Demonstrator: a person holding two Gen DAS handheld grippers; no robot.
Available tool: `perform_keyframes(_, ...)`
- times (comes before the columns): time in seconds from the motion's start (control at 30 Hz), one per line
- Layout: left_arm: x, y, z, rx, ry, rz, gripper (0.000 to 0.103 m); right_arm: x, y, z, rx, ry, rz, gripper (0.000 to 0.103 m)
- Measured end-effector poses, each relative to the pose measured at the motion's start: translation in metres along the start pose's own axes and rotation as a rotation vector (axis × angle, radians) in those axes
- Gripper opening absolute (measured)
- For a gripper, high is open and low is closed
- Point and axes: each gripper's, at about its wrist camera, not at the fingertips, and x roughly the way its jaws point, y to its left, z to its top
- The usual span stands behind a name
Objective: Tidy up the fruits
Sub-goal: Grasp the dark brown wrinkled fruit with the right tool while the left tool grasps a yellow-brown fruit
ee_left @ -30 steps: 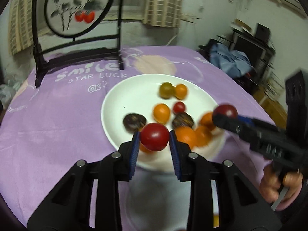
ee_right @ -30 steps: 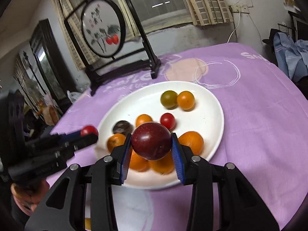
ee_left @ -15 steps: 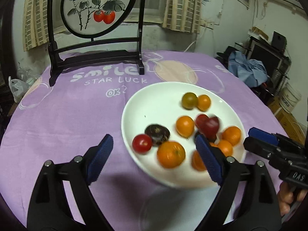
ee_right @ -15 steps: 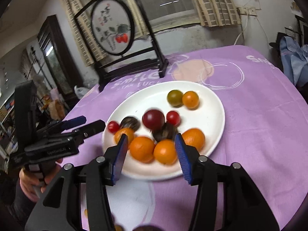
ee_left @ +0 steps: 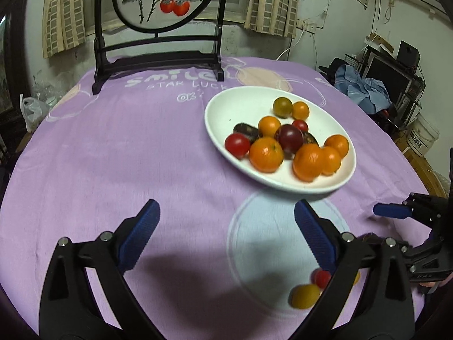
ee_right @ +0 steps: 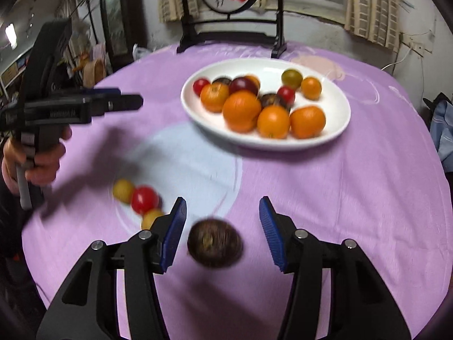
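Note:
A white plate (ee_left: 235, 104) (ee_right: 334, 104) holds several oranges, tomatoes and dark plums. My left gripper (ee_left: 226, 212) (ee_right: 130, 99) hangs over the purple cloth short of the plate, its jaws opening wide with nothing between them. My right gripper (ee_right: 222, 206) (ee_left: 373, 223) is also opening. A dark brown fruit (ee_right: 215, 243) lies on the cloth between its fingers, and the pads do not touch it. A red tomato (ee_right: 144, 199) (ee_left: 321, 279) and a yellow tomato (ee_right: 123, 189) (ee_left: 305, 296) lie loose on the pale blue circle, with a second yellow one (ee_right: 151, 218) beside them.
A black-framed round screen (ee_left: 158, 0) stands at the far side of the round table. A person's hand (ee_right: 39, 164) grips the left tool. Clutter, a bucket (ee_left: 424, 138) and blue clothes (ee_left: 359, 85) sit beyond the right table edge.
The red tomato left my left gripper and the dark red plum left my right one; both now lie on the plate. Both grippers opened and drew back towards the near table edge.

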Motion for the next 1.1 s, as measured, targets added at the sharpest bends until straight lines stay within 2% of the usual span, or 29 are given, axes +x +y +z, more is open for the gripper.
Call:
perform_keyframes(0.13, 0.000, -0.001, -0.006, 0.007, 0.005, 0.012, 0.098, 0.003, 0.003, -0.005, -0.016, 0.033, 0.031, 0.054)
perform_keyframes(0.27, 0.001, -0.001, -0.008, 0.013, 0.012, 0.013, 0.098, 0.007, 0.010, -0.006, -0.051, 0.045, 0.020, 0.054)
perform_keyframes(0.97, 0.002, 0.001, -0.009, 0.018, 0.024, 0.031, 0.098, 0.020, 0.013, -0.014, -0.070, 0.092, -0.032, 0.054)
perform_keyframes(1.1, 0.003, 0.002, -0.009, 0.024, 0.024, 0.034, 0.098, 0.018, 0.012, -0.014, -0.066, 0.084, -0.018, 0.044)
